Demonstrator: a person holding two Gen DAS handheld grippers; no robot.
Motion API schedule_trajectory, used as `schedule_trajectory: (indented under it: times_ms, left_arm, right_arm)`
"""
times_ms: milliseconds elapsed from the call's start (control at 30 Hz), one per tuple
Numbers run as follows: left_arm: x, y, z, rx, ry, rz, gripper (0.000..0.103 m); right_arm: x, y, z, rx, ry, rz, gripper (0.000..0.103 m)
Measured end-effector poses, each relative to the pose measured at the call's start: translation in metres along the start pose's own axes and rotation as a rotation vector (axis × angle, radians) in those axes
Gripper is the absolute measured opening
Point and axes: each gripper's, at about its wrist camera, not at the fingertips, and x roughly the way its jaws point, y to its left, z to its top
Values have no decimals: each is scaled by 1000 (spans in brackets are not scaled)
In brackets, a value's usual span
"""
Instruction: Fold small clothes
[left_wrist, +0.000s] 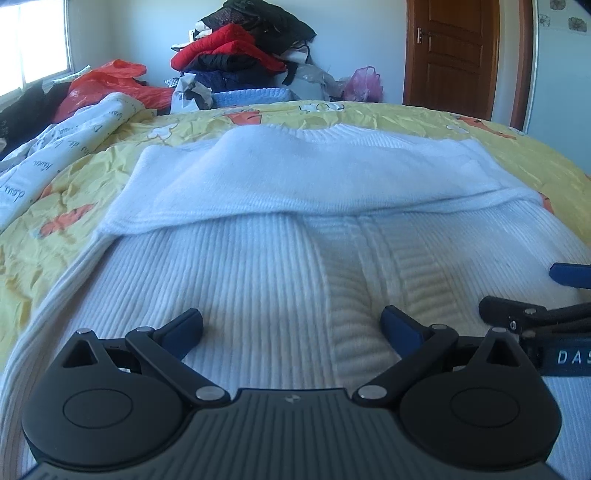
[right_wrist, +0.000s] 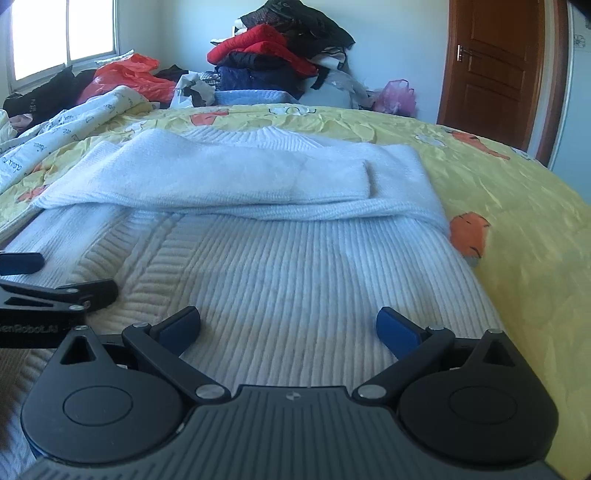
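Note:
A white ribbed knit sweater (left_wrist: 258, 266) lies flat on the yellow bedspread (left_wrist: 55, 206), with both sleeves folded across its upper part (left_wrist: 314, 177). It also shows in the right wrist view (right_wrist: 295, 266), sleeves (right_wrist: 240, 177) across the chest. My left gripper (left_wrist: 291, 328) is open and empty, low over the sweater's near hem. My right gripper (right_wrist: 288, 326) is open and empty too, over the hem's right half. Each gripper appears at the other view's edge: the right one (left_wrist: 535, 295) and the left one (right_wrist: 55, 277).
A tall pile of red, black and navy clothes (left_wrist: 243, 51) stands beyond the bed's far edge, with orange (left_wrist: 110, 81) and pink bags (left_wrist: 364, 83). A printed white blanket (left_wrist: 62, 147) lies at the left. A brown door (left_wrist: 450, 51) is at the back right.

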Motion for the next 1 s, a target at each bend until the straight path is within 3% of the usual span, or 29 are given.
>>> schedule_trajectory:
  times_ms: [333,500,1000]
  left_arm:
    - [-28,8,-25,-50,-24,-8,103]
    - [-35,6,-34,-22,-23,15,103]
    - [-32,10,-34,-36,-22,-14,103]
  right_arm:
    - [-23,2,-18,8,-8,-21,101]
    - [-28,0,-24,13,-15,-10,101]
    - [-55,1,-46,-2,-22,-10,101]
